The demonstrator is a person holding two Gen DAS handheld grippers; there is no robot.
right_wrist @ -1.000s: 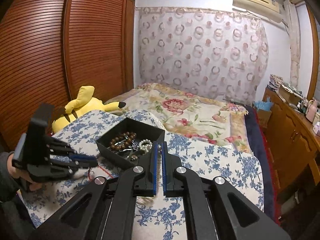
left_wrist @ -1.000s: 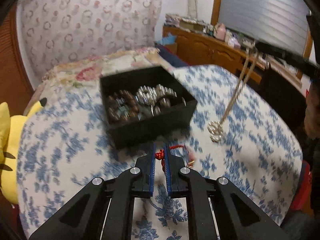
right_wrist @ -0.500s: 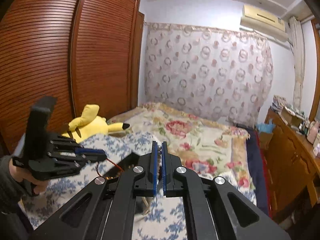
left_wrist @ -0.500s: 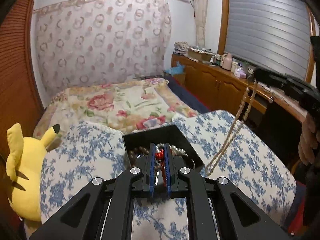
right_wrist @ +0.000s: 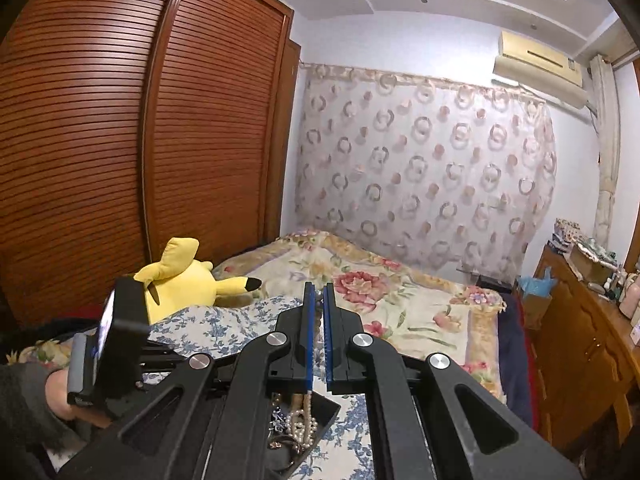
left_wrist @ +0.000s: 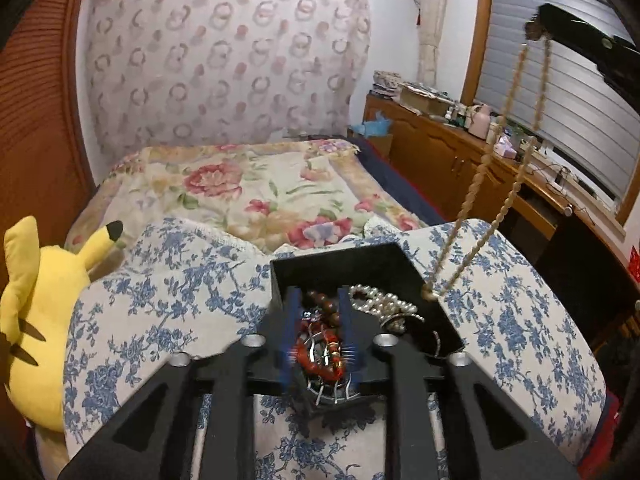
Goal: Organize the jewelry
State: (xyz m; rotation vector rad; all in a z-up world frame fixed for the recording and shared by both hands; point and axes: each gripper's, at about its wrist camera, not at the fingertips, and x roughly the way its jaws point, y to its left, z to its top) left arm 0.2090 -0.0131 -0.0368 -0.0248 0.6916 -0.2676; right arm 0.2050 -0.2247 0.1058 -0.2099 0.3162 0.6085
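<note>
A black jewelry box (left_wrist: 344, 264) sits on a blue-flowered cushion (left_wrist: 160, 304) and holds pearls (left_wrist: 380, 300), brown beads and metal pieces. My left gripper (left_wrist: 318, 320) is open right over the box, with a red string bracelet (left_wrist: 320, 352) lying in the box between its fingers. My right gripper (right_wrist: 318, 312) is shut on a long beige bead necklace (left_wrist: 480, 184). The necklace hangs from high at the upper right, and its lower loop reaches the box's right rim. In the right wrist view the strand (right_wrist: 306, 408) drops into the box (right_wrist: 320, 420) below the fingers.
A yellow plush toy (left_wrist: 32, 312) lies at the cushion's left edge. A floral bedspread (left_wrist: 248, 196) stretches behind the box. A wooden dresser (left_wrist: 460, 152) with clutter runs along the right wall. A slatted wardrobe (right_wrist: 120, 140) stands to the left.
My left gripper carried the red bracelet over the box, opened, and the bracelet now lies in the box. My right gripper rose, lifting the bead necklace so it hangs over the box.
</note>
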